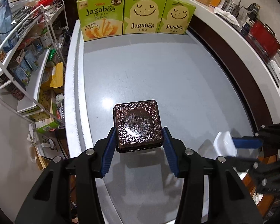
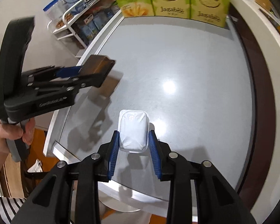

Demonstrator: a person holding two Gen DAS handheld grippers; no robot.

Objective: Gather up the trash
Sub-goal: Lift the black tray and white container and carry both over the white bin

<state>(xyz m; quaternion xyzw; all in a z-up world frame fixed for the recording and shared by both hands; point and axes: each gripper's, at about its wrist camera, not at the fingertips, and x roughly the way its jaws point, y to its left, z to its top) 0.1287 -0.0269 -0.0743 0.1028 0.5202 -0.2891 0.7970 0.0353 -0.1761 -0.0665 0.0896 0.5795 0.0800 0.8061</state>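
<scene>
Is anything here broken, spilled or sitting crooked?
Nothing looks spilled or damaged. The left gripper holds a brown patterned tray and the right gripper a white plastic cup, both upside down. Three Jagabee boxes stand upright at the table's far edge.

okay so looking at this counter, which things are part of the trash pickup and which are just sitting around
Part of the job:
- brown plastic tray, held in the left tongs
- white plastic cup, held in the right tongs

Just sitting around:
- three green Jagabee boxes standing at the far end of the counter
- wire rack of groceries beside the counter
- red pot on the side ledge
</scene>
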